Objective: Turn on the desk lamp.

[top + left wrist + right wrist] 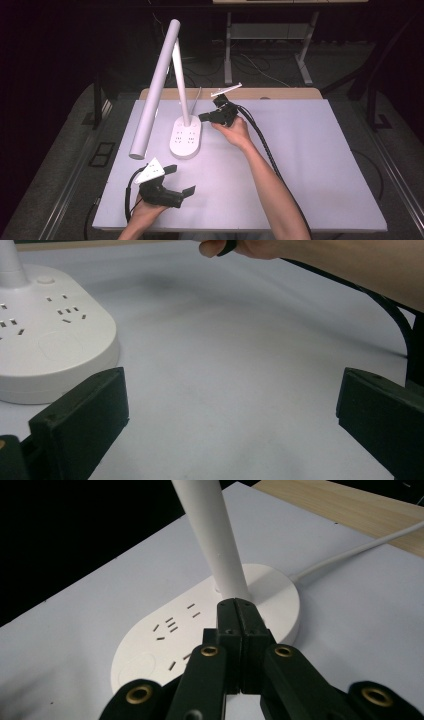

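Observation:
A white desk lamp stands on the table with an oval base (185,137) that carries several sockets, a slanted stem (180,75) and a long tube head (154,90) leaning down to the left. My right gripper (202,117) hovers just right of the base, pointing at it; in the right gripper view its jaws are pressed together with nothing between them (239,605), just above the base (165,635) near the stem (212,535). My left gripper (181,179) rests low near the front left, jaws wide apart and empty (232,400), with the lamp base (50,340) to its left.
A white mat (310,165) covers the table, with a wooden strip (280,93) along the back edge. The lamp's white cord (360,547) runs off toward the back. The right gripper's black cable (265,145) trails along the forearm. Dark floor and table legs lie beyond.

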